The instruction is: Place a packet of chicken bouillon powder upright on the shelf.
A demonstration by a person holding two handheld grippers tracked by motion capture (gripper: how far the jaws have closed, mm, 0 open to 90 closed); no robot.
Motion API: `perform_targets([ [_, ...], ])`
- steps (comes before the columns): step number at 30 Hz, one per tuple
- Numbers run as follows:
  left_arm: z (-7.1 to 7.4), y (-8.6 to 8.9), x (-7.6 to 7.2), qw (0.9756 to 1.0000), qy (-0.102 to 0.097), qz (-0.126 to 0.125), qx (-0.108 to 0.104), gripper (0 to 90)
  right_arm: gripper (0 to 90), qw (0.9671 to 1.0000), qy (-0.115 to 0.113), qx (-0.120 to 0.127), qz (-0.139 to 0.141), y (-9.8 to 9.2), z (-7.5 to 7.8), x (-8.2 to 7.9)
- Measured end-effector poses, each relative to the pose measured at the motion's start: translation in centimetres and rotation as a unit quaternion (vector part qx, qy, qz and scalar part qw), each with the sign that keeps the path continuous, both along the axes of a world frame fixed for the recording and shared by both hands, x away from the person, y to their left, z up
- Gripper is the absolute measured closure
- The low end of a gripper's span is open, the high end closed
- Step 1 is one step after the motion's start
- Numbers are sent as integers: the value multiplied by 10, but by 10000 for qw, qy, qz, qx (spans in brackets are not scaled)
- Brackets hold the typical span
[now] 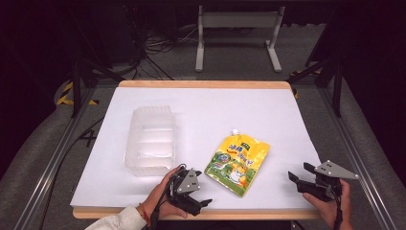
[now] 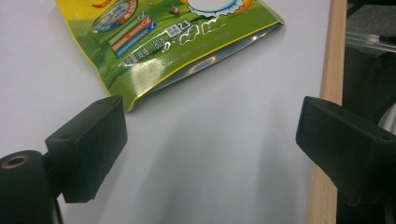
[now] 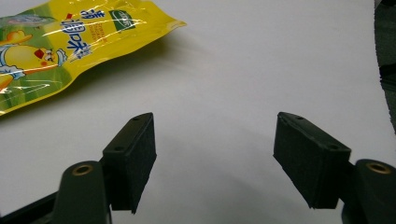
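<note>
Here, yellow pouch (image 1: 237, 164) between both open jaws, untouched

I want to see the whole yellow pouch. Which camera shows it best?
The high view: the yellow and green plastic spout pouch lies whole on the white table, spout included. The left gripper view catches its green bottom corner; the right gripper view shows one yellow printed end.

Pouch (image 1: 237, 164) right of tray (image 1: 150, 141)

White table (image 1: 268, 110): yellow pouch (image 1: 238, 164), clear tray (image 1: 151, 141).
</note>
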State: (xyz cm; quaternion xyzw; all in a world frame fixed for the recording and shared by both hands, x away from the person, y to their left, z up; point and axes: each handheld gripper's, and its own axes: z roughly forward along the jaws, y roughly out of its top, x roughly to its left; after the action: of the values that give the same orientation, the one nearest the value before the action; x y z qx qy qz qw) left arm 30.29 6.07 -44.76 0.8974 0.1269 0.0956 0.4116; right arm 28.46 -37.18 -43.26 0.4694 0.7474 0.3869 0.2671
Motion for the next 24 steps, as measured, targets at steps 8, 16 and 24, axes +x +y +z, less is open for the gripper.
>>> perform_targets([
  [8, -1, 11, -5, 10000, -29, -20, 27, 93, 292, 9995, 111, 231, 171, 6, 1, 10],
  [16, 1, 22, -7, 9999, -34, 156, 2, 98, 272, 9966, 383, 329, 653, 25, -2, 26],
  [24, -1, 30, -12, 9997, -27, 223, 67, 98, 245, 9902, 705, 508, 1090, 45, -6, 41],
])
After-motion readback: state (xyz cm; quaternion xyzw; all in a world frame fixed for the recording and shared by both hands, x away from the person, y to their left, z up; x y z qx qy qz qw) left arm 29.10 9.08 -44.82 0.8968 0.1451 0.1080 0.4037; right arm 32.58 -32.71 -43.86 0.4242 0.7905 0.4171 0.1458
